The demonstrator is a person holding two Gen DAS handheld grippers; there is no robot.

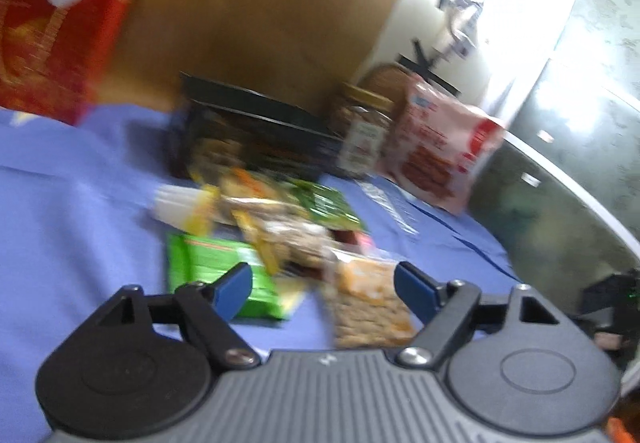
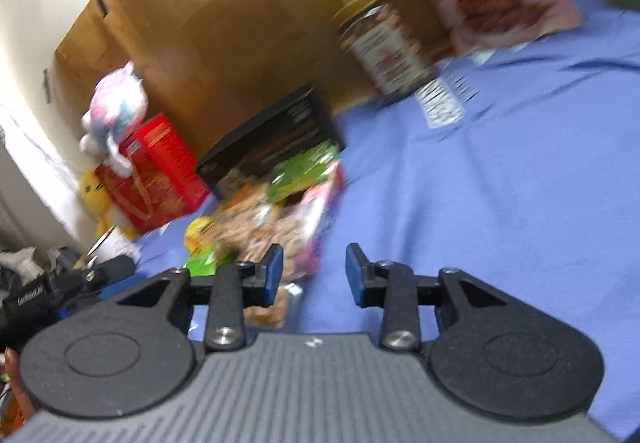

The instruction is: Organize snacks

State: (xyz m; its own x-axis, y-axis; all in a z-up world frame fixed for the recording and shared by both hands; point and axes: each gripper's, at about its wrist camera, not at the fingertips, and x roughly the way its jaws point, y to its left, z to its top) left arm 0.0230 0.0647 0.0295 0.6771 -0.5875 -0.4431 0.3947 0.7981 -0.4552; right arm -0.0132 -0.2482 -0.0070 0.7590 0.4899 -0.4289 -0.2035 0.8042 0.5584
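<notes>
Closest to the lens is the left gripper (image 1: pixel 323 285), jaws spread wide and holding nothing. Right ahead of it, just past the tips, sits the snack pile (image 1: pixel 276 219) in the middle of the blue cloth (image 1: pixel 80 203). A clear cracker packet (image 1: pixel 368 307) lies between the jaws, long axis running away from the camera, and a green packet (image 1: pixel 216 275) sits by the left finger. The right gripper (image 2: pixel 314 275) is also released and empty, with the pile off to its left, so I'd say the left one is better lined up. It's all pretty blurry. The jar (image 1: pixel 362 135) and pink bag (image 1: pixel 444 147) stand toward the cloth's far edge.
</notes>
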